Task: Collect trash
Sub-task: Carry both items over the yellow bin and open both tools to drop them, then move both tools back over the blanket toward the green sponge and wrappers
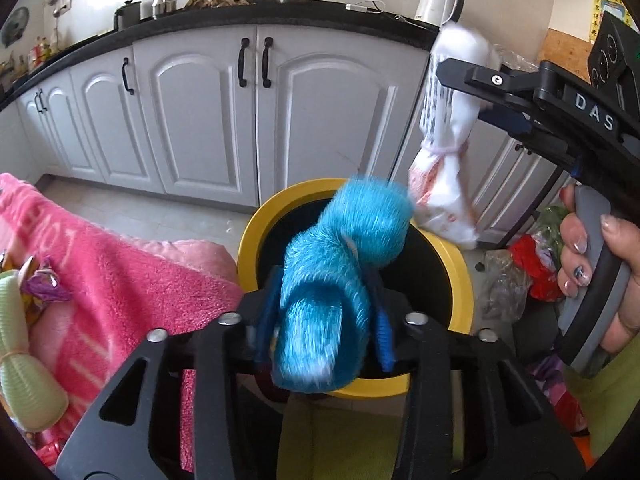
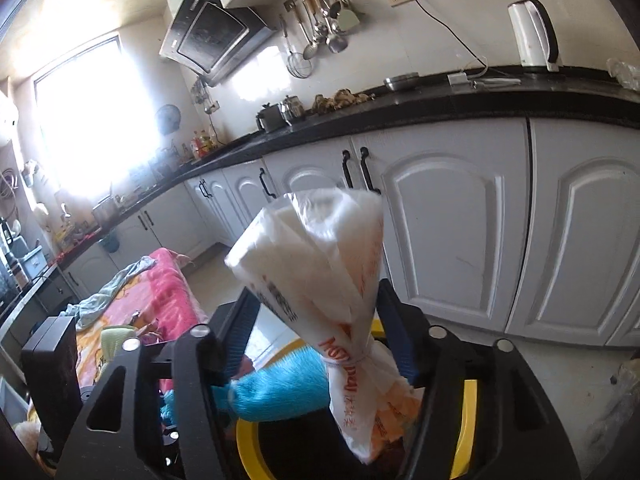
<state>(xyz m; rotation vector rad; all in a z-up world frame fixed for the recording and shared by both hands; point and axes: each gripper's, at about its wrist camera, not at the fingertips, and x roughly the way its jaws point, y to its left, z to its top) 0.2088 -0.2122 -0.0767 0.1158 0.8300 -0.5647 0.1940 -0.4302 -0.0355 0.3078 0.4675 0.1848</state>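
A yellow-rimmed bin (image 1: 460, 264) with a dark inside stands on the floor below both grippers. A fuzzy blue thing (image 1: 332, 272) sits blurred between the jaws of my left gripper (image 1: 326, 280), right over the bin's mouth; the pads stand a little off its sides. In the right wrist view, a tied white plastic bag with red print (image 2: 316, 248) stands between the jaws of my right gripper (image 2: 320, 292), with a gap at the left pad. The bin (image 2: 470, 408) and the blue thing (image 2: 280, 392) lie beneath. From the left, the right gripper (image 1: 460, 92) and bag (image 1: 444, 184) hover at the bin's far right.
White kitchen cabinets (image 1: 200, 120) run behind the bin under a black counter with a kettle (image 1: 436, 0). A pink towel (image 1: 120, 272) and a green ribbed thing (image 1: 20, 360) lie to the left. Red and clear bags (image 1: 532, 268) sit on the floor at right. A hand (image 1: 580, 248) holds the right gripper.
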